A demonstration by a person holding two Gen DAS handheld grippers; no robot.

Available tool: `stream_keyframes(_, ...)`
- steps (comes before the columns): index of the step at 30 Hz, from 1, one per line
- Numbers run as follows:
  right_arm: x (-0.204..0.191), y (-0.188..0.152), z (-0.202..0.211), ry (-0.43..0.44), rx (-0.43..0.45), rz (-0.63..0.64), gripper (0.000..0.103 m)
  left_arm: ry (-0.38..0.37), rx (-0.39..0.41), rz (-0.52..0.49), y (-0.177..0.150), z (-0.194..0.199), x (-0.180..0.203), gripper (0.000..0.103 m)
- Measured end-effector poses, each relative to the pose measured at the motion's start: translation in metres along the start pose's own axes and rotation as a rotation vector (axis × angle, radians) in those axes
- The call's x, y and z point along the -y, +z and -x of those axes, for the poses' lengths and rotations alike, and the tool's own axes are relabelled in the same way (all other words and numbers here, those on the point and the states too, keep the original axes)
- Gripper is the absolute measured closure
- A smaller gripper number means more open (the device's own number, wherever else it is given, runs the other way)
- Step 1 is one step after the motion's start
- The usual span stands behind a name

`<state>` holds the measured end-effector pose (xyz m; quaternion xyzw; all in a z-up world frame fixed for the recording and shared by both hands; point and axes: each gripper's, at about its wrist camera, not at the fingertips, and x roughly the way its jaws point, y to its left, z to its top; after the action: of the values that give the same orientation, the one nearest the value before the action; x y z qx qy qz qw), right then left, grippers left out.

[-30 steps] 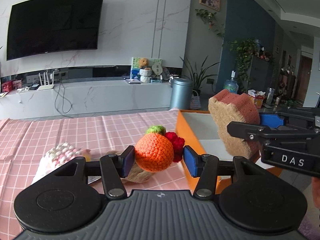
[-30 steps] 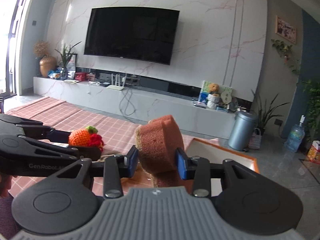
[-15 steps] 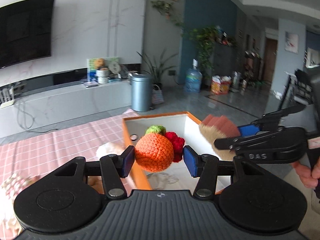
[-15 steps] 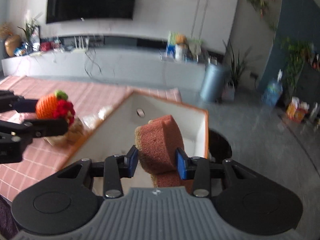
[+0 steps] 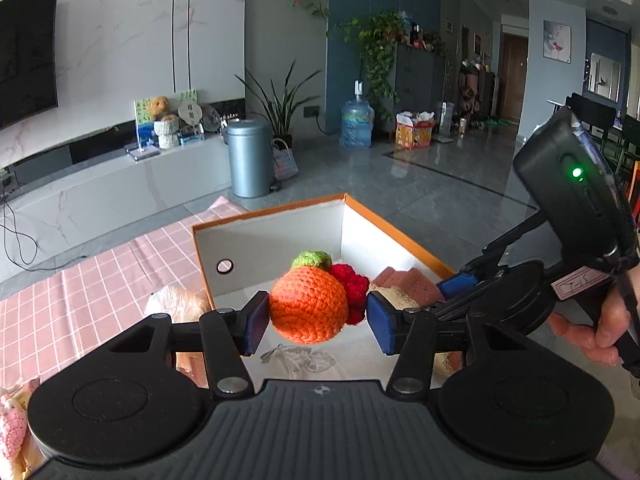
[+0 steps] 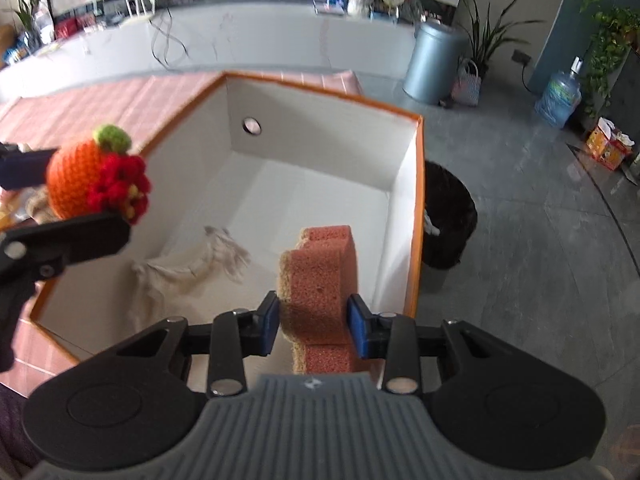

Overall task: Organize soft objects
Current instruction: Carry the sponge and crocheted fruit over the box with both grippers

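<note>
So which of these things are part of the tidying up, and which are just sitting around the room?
Part of the job:
- crochet orange, in the left gripper
- toast-shaped sponge, in the right gripper
- orange box under both
- white cloth in the box
- soft toys on the pink tablecloth

Just lying about:
- grey bin
- water bottle
- TV
- potted plants

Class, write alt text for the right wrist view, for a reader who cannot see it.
The right tongs grip a pink sponge over an open white box with an orange rim. At left, the left tongs hold a crocheted orange by the box's edge; a crumpled pale cloth lies inside.
</note>
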<state>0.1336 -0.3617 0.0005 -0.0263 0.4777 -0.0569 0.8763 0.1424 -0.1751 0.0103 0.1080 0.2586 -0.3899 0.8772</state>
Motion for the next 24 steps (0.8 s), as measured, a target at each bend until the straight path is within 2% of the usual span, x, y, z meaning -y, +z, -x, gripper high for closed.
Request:
stream_keyframes(8,-0.005,0.006,-0.027,-0.058,-0.052,0.072,0.069,-0.011,-0.032,0.005,-0.007,-0.014,-0.009,0.043)
stream_keyframes(15,-0.014,0.008,-0.041,-0.068,-0.085,0.143,0.069,-0.02,-0.051,-0.043,-0.007,-0.026,-0.016,0.043)
stream_keyframes(19,-0.016,0.008,-0.037,-0.071,-0.077,0.16,0.055,-0.031,-0.061,-0.073,-0.01,-0.03,-0.017,0.043)
stream_keyframes(21,-0.017,0.009,-0.03,-0.055,-0.061,0.16,0.052,-0.034,-0.066,-0.084,-0.01,-0.033,-0.019,0.043)
stream_keyframes(23,-0.016,0.013,-0.02,-0.031,-0.027,0.156,0.04,-0.036,-0.071,-0.093,-0.009,-0.037,-0.023,0.043)
stream_keyframes(24,-0.017,0.014,-0.014,-0.026,-0.009,0.16,0.038,-0.037,-0.074,-0.099,-0.009,-0.039,-0.023,0.043)
